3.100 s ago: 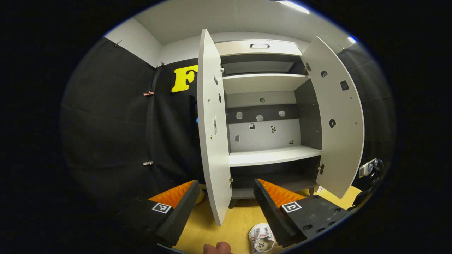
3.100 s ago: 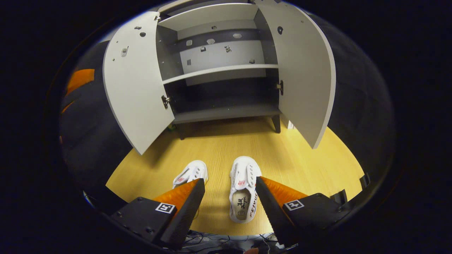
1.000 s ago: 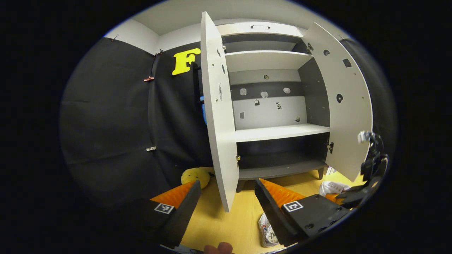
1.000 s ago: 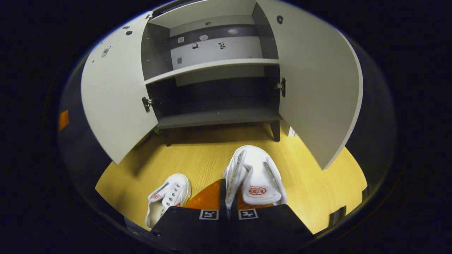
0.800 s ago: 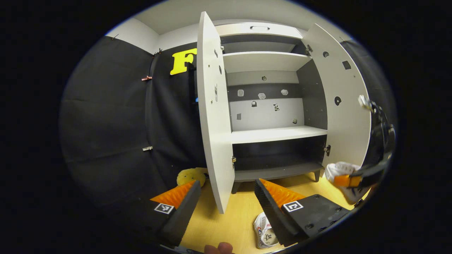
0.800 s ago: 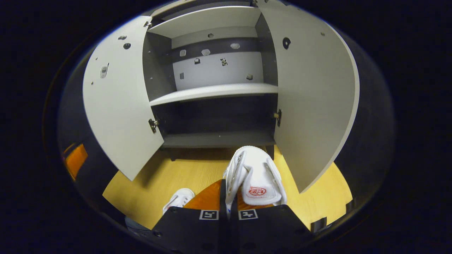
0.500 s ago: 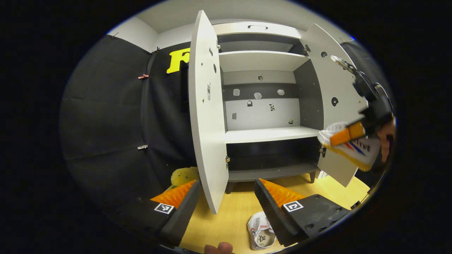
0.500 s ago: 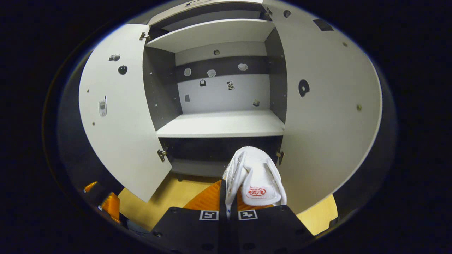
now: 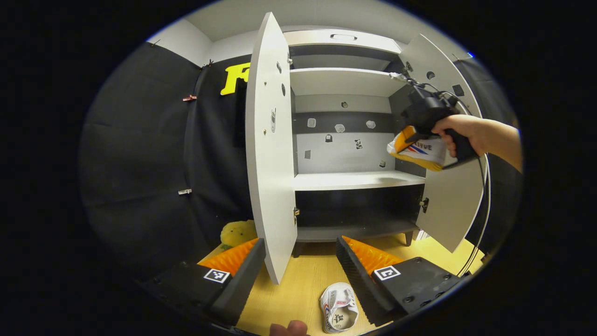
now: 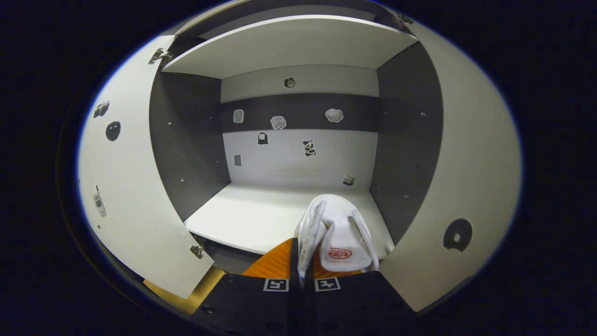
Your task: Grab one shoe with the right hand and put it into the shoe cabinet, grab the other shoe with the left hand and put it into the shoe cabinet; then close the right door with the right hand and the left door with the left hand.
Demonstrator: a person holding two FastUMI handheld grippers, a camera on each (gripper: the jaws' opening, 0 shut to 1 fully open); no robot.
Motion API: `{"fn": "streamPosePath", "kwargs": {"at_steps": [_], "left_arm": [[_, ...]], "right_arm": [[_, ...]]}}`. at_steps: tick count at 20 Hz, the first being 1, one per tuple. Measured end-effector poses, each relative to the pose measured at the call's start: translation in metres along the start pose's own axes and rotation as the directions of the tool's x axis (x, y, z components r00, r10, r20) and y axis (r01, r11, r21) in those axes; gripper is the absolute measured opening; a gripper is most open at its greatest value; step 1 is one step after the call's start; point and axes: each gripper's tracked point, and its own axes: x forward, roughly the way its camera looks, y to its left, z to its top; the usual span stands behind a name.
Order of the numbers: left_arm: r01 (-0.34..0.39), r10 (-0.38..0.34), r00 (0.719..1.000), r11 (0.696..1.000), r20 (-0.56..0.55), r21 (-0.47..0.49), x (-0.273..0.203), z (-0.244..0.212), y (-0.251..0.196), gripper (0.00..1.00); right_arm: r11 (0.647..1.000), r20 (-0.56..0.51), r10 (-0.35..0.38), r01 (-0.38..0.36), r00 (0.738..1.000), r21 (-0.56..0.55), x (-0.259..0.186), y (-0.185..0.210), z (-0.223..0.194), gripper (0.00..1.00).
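The right tool (image 10: 301,261) is clenched on a white shoe (image 10: 336,233) — fingers pressed together on its side — held in the air before the cabinet's (image 10: 298,158) middle shelf (image 10: 252,217), between the two open doors. The left gripper view shows that tool from the side with a hand (image 9: 459,135) gripping it, plus the left tool (image 9: 298,254) spread wide and holding nothing — and the other shoe (image 9: 339,308) lying on the floor (image 9: 298,289) just beside its right finger.

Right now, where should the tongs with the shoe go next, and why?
Probably forward and down onto the middle shelf. The right tongs are shut on the shoe, held up in front of that shelf between the open doors, not yet resting on it.
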Motion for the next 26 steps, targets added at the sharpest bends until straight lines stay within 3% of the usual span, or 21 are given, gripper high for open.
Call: {"fn": "streamPosePath", "kwargs": {"at_steps": [10, 20, 24, 26], "left_arm": [[-0.042, 0.042, 0.999, 0.999, -0.027, -0.007, 0.011, -0.007, 0.006, 0.96], [-0.072, 0.072, 0.996, 0.997, -0.048, -0.002, 0.011, -0.014, 0.012, 0.96], [-0.071, 0.07, 0.996, 0.997, -0.047, -0.006, 0.009, -0.015, 0.012, 0.96], [-0.066, 0.066, 0.997, 0.998, -0.041, -0.006, 0.007, -0.013, 0.011, 0.96]], "right_arm": [[0.993, -0.09, -0.051, 0.041, 0.995, -0.11, 0.143, -0.007, 0.0, 0.05], [0.979, -0.176, -0.124, 0.091, 0.977, -0.182, 0.195, -0.023, -0.029, 0.06], [0.982, -0.186, -0.131, 0.101, 0.974, -0.162, 0.185, -0.022, -0.028, 0.22], [0.985, -0.187, -0.109, 0.08, 0.976, -0.154, 0.174, -0.016, -0.027, 0.41]]}}
